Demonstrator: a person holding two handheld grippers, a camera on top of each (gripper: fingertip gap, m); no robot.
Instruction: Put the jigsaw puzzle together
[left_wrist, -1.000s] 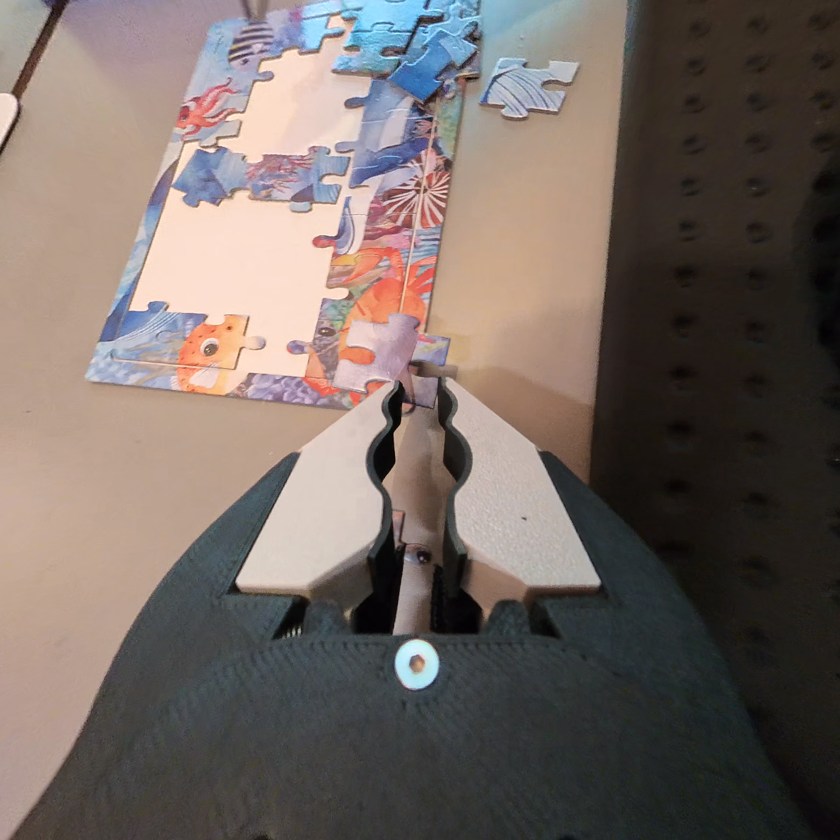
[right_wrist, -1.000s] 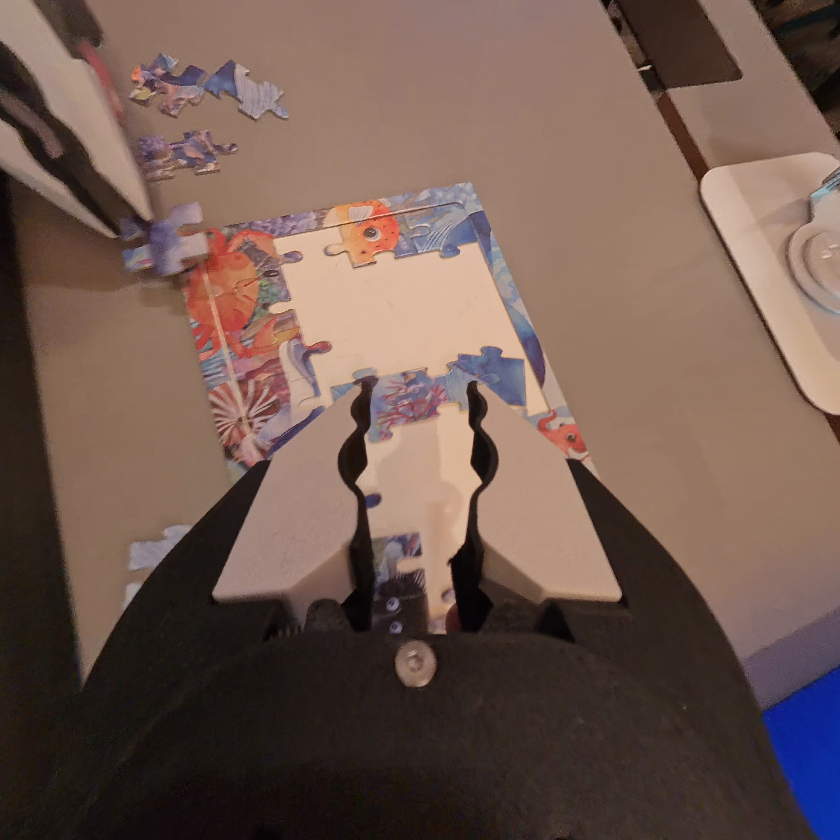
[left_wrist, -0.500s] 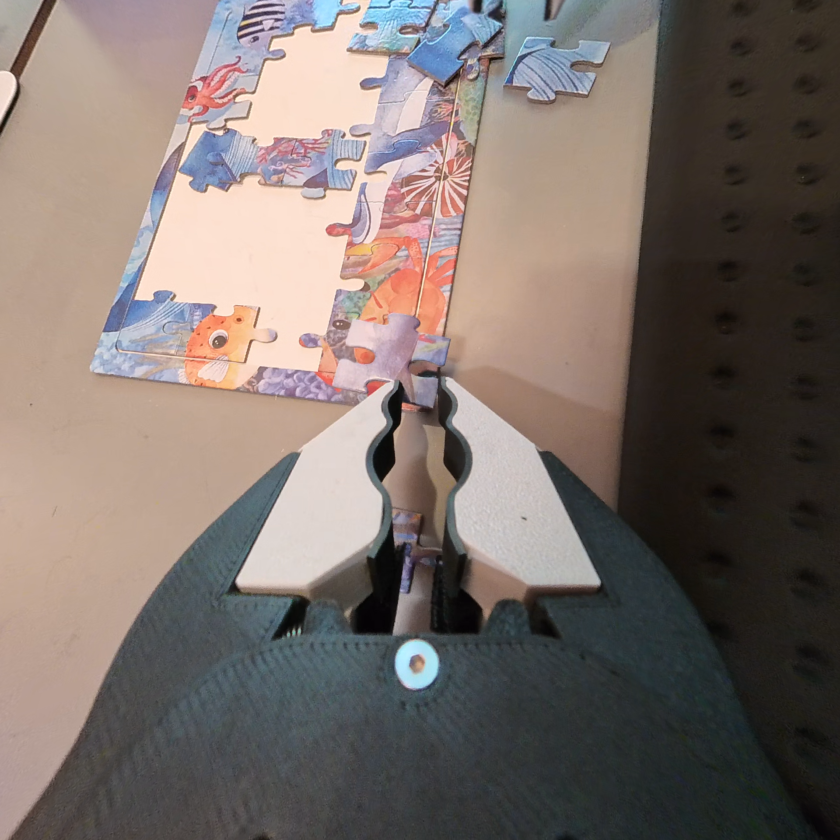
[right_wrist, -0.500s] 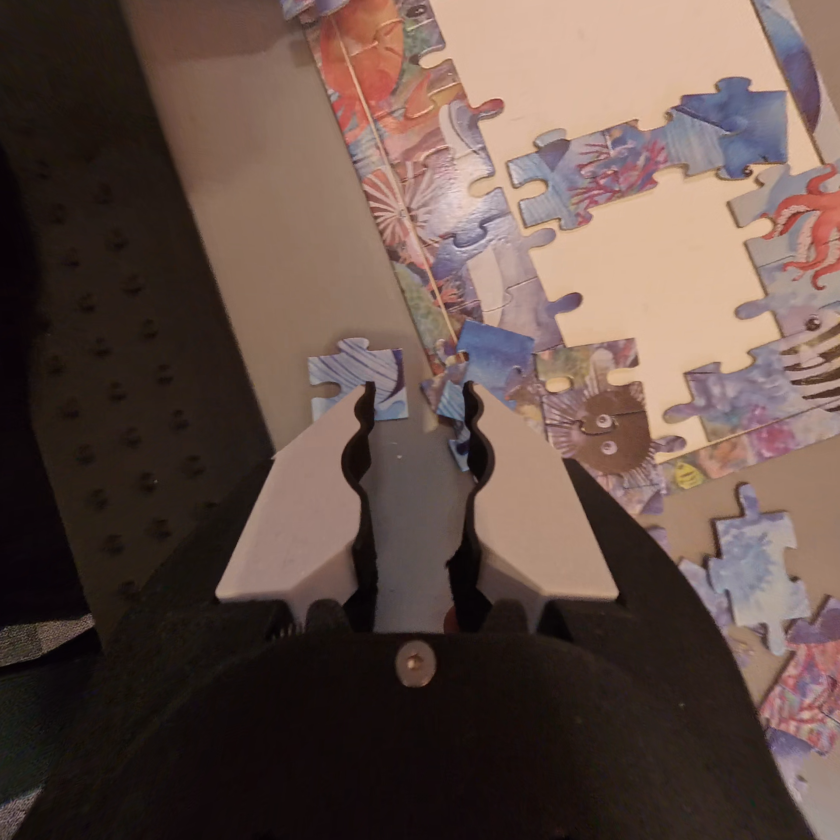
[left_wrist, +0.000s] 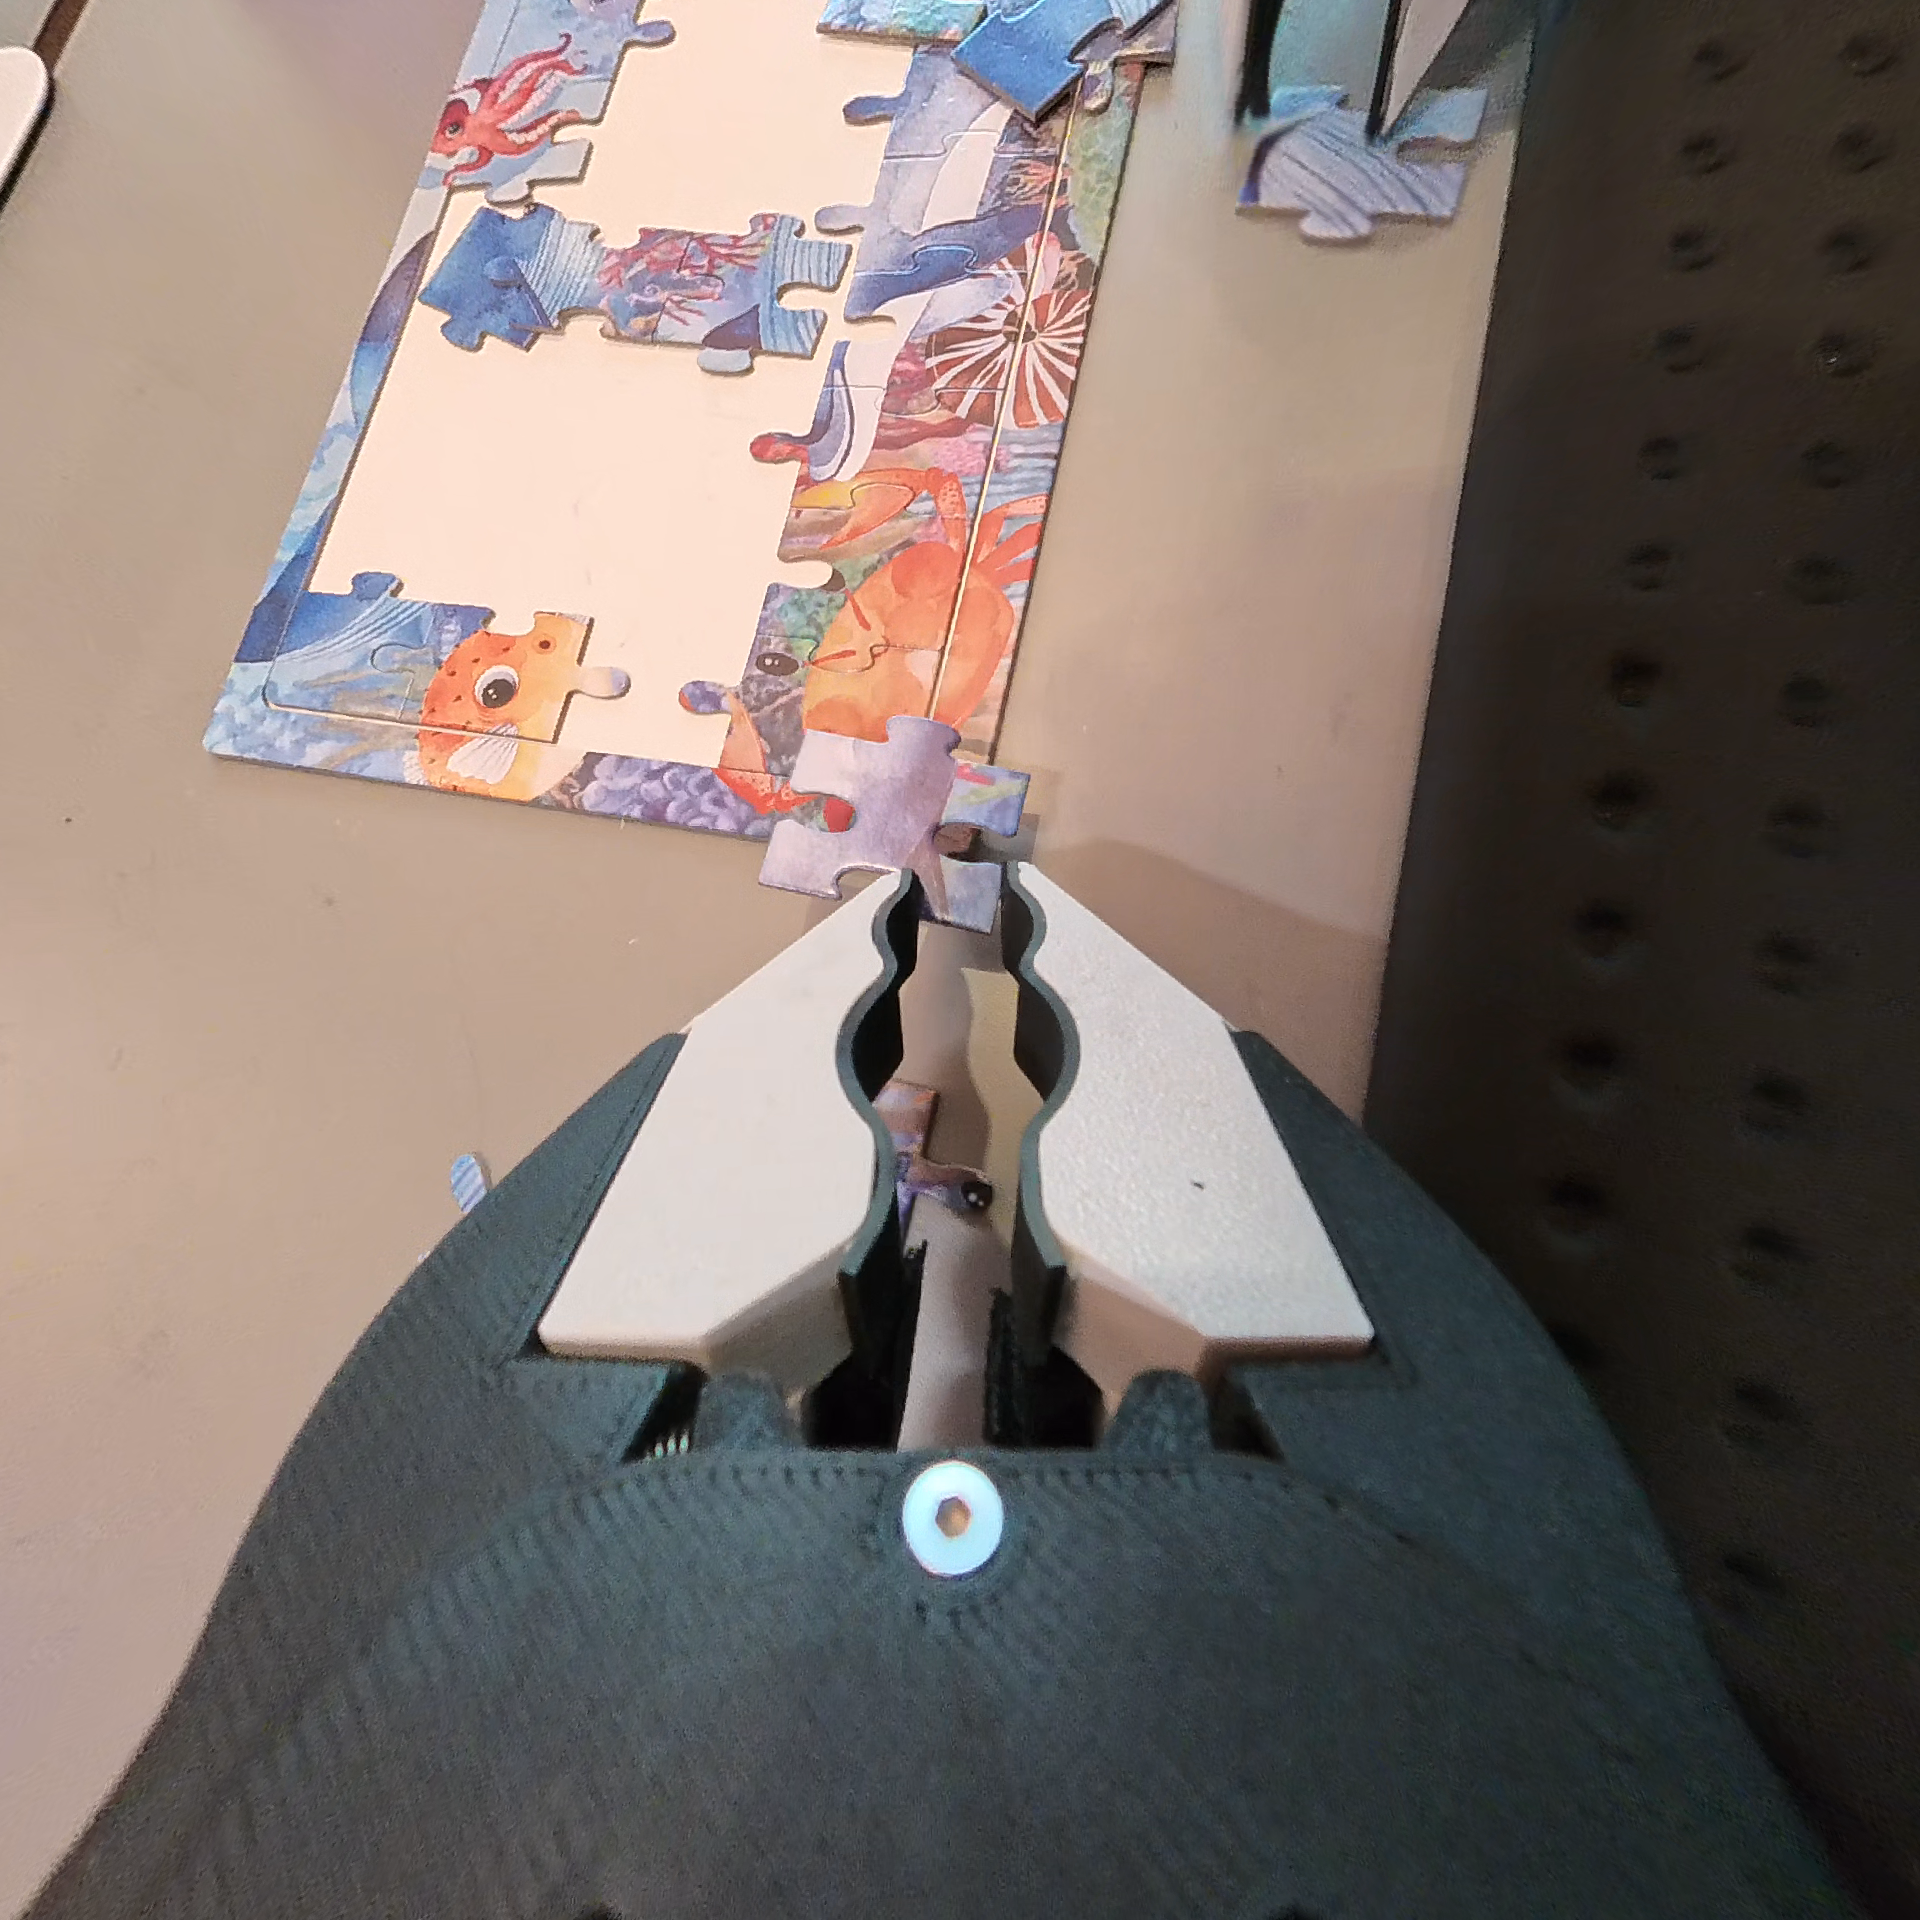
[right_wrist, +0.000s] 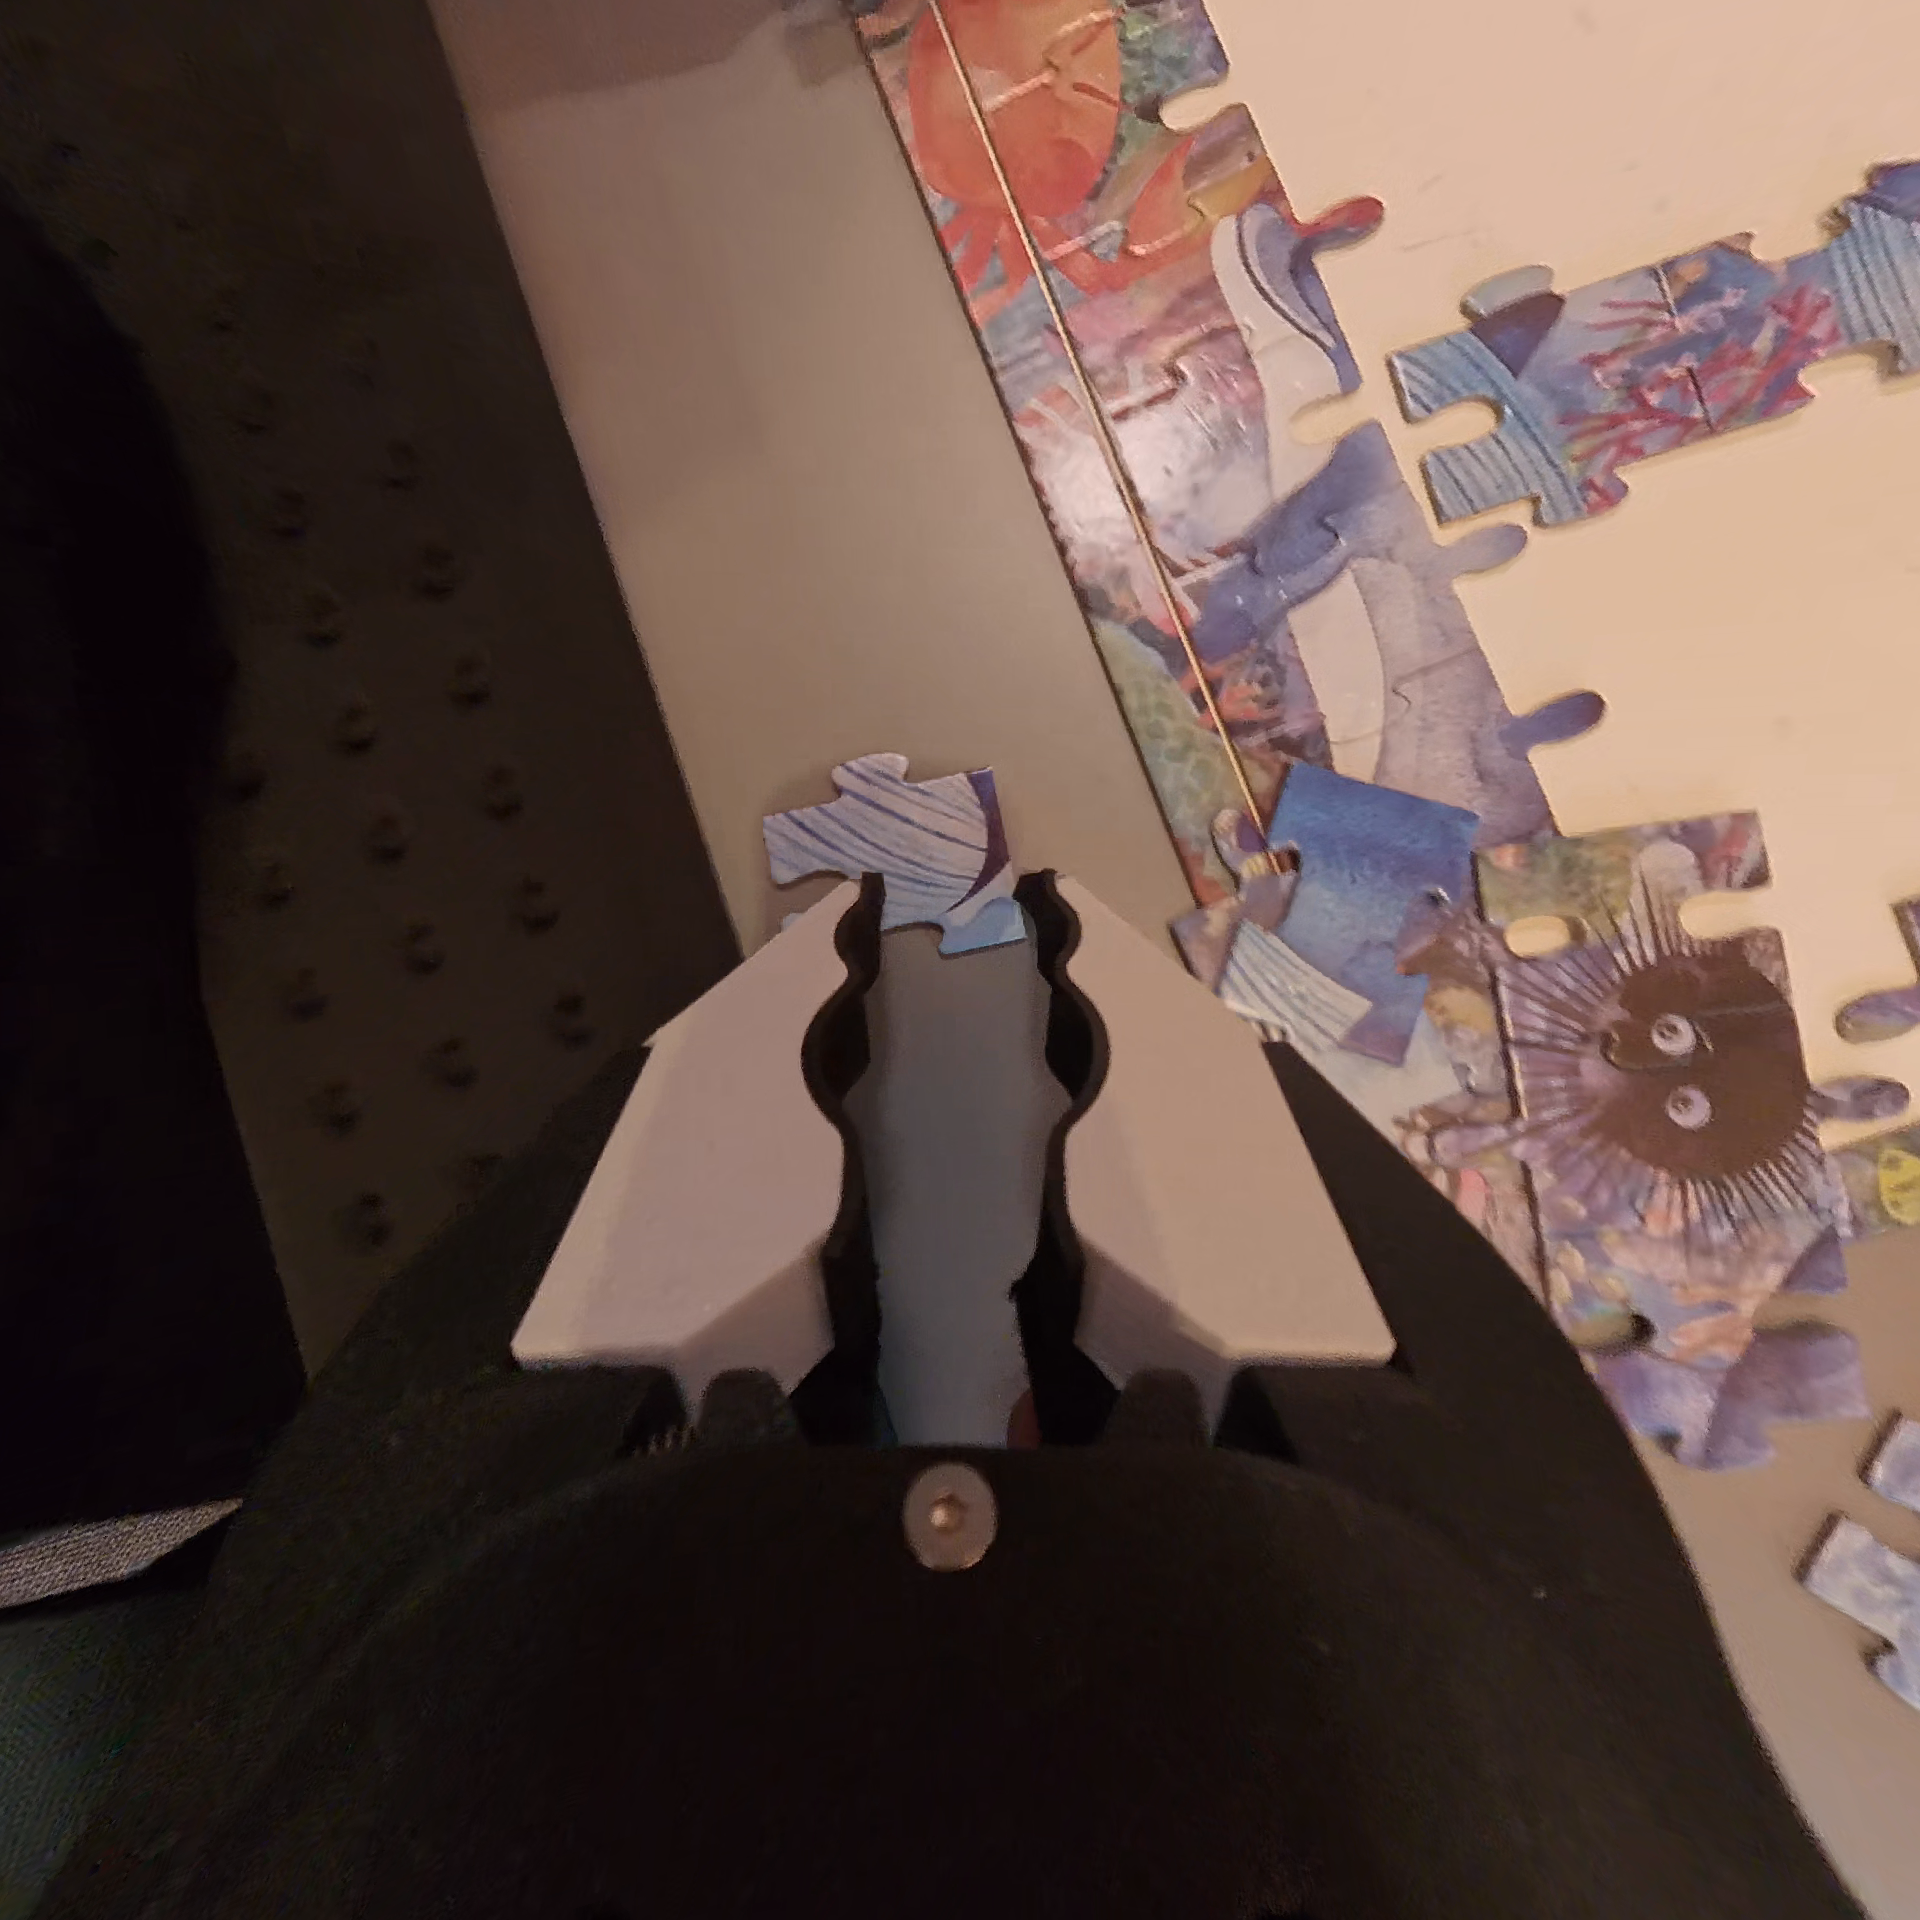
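flanking the puzzle board (left_wrist: 312, 743): left tongs (left_wrist: 957, 881) pinching a lilac piece (left_wrist: 883, 800), right tongs (right_wrist: 951, 883) spread around a striped blue piece (right_wrist: 914, 831)

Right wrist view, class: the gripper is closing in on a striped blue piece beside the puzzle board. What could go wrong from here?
1. The striped blue piece lies flat on the table; the right gripper may push it instead of lifting it.
2. The left gripper holds a purple piece by one small corner, so it might slip.
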